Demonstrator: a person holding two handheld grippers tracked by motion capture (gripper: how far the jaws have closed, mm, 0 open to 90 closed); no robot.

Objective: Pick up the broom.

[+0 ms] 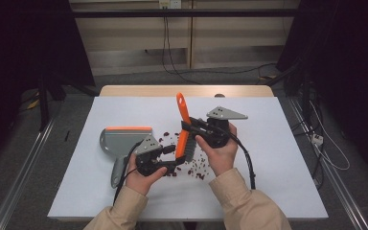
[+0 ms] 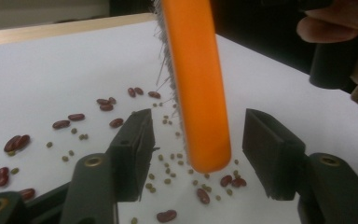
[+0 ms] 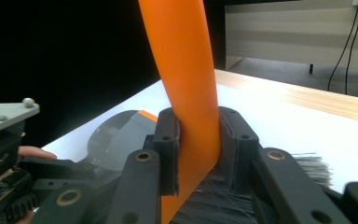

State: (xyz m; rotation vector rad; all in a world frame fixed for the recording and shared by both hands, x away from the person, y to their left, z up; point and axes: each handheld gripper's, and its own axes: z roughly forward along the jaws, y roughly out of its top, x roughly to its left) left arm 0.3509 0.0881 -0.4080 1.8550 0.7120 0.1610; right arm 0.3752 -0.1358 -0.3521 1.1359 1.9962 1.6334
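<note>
While the right gripper point(image 1: 191, 128) pinches the orange plastic hand brush point(image 1: 184, 129) mid-handle, the high view shows its long axis steeply tilted, head down over scattered red beans point(image 1: 196, 167), grey dustpan point(image 1: 120, 141) left; in the left gripper view, the left gripper's point(image 2: 198, 156) jaws straddle the brush's lower end, spread, untouching; the right gripper view shows pads pressed against the handle.
</note>
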